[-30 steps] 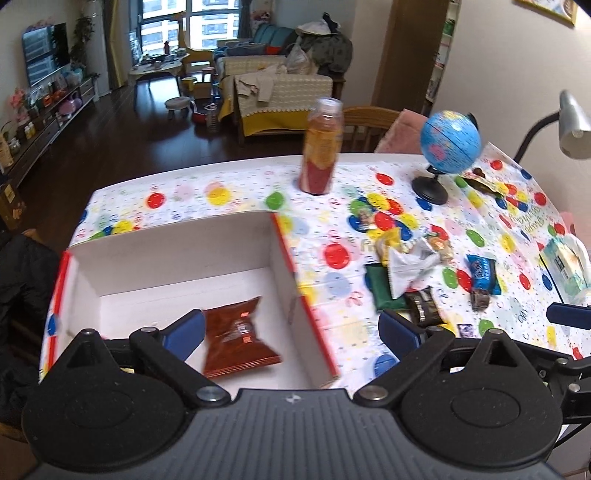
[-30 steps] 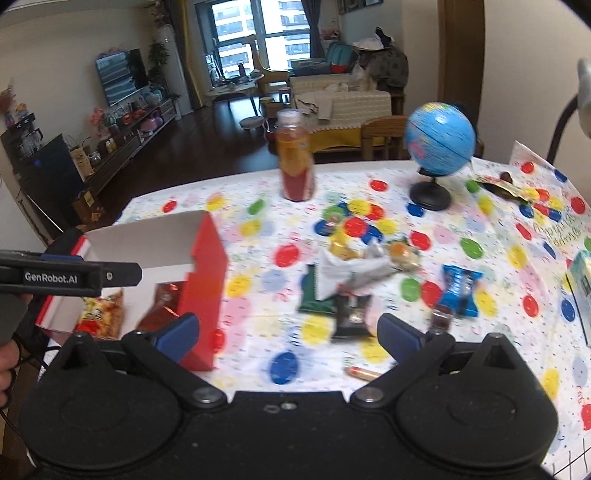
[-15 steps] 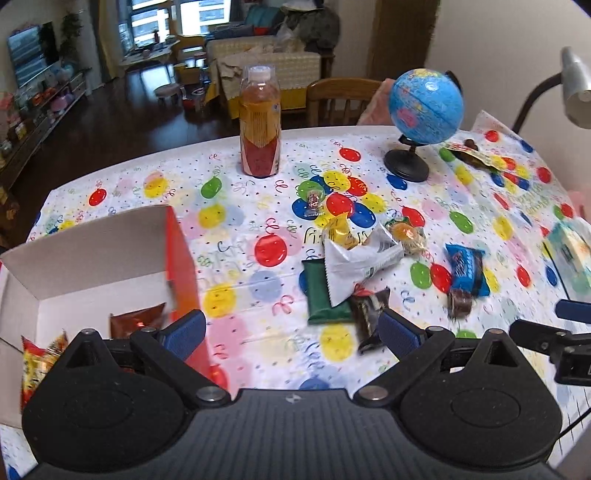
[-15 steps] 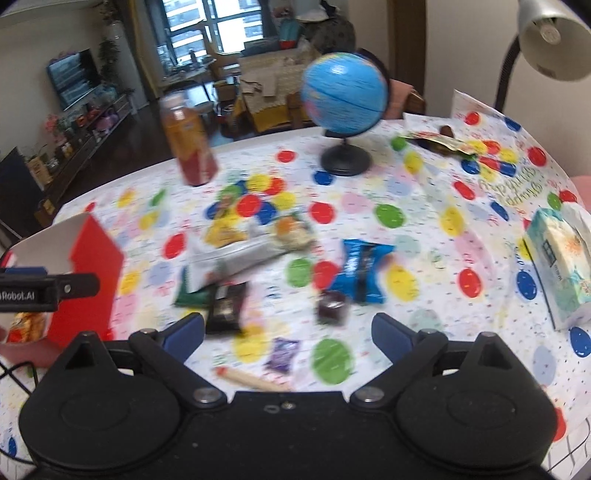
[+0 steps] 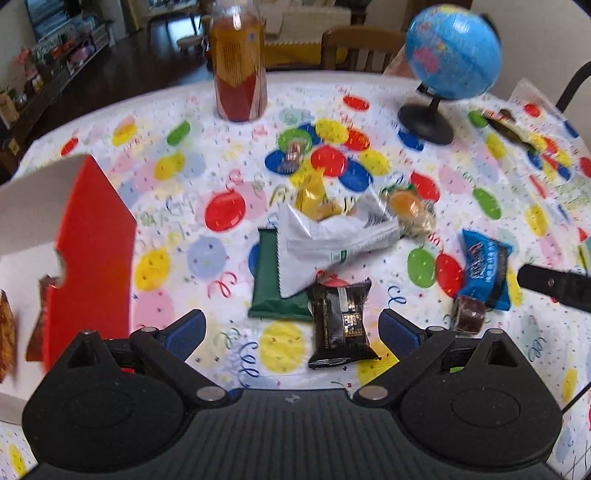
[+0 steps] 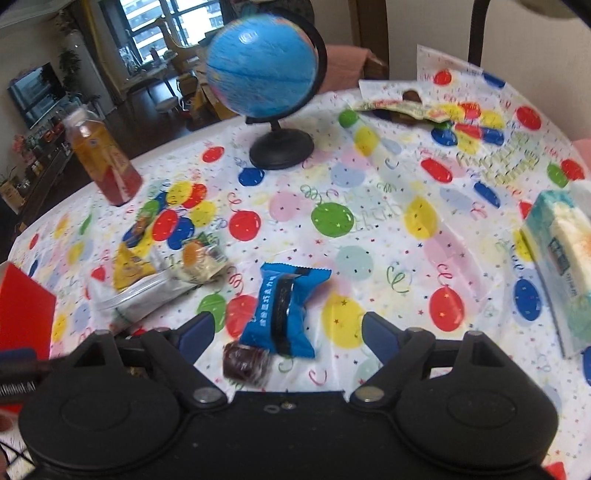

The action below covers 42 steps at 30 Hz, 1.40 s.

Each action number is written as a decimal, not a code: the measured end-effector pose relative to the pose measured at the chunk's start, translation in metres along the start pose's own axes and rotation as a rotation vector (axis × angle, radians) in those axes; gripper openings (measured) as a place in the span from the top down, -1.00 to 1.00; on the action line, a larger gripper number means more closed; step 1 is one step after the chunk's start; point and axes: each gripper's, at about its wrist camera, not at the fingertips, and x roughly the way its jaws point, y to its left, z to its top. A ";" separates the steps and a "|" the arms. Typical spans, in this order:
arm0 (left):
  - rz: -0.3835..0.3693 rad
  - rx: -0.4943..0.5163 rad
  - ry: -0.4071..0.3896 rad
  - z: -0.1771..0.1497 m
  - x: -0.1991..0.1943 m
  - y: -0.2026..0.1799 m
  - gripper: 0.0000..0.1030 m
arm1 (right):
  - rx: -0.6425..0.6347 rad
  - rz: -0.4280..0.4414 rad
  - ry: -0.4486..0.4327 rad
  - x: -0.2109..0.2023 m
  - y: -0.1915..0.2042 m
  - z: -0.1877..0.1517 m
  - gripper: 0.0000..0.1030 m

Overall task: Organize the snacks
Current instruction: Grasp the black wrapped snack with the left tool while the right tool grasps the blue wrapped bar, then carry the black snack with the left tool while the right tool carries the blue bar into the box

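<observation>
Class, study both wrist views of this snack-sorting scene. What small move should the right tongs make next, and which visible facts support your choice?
Probably lower the right tongs a little further over the blue snack packet, letting them close on it. The packet lies flat on the tablecloth between the closing jaws, not yet touched, with a small dark candy beside its near end. The box waits to the left.

This is a home, an open living and dining room. The bench (image 6: 388, 229) wears a white party cloth printed with coloured balloons, and a blue desk globe on a black stand (image 6: 264, 66) sits on it. Behind it stand a wooden dining chair (image 5: 364, 46), a sofa draped in yellow and cream throws (image 5: 306, 22), dark wood flooring (image 5: 122, 62), a wall-mounted flat television (image 6: 35, 92) and tall windows (image 6: 147, 26).
</observation>
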 end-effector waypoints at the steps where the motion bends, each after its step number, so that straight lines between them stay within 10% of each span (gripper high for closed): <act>1: 0.009 -0.002 0.010 0.000 0.005 -0.002 -0.95 | 0.003 -0.001 0.010 0.006 0.000 0.002 -0.63; 12: 0.026 -0.016 0.091 0.001 0.047 -0.020 -0.93 | -0.008 -0.017 0.073 0.056 0.004 0.015 -0.44; 28: -0.021 -0.002 0.121 -0.002 0.057 -0.024 0.18 | -0.015 0.032 0.088 0.068 0.003 0.013 0.26; 42: -0.065 -0.018 0.105 -0.004 0.035 -0.011 0.37 | -0.020 0.061 0.011 0.022 0.001 0.012 0.29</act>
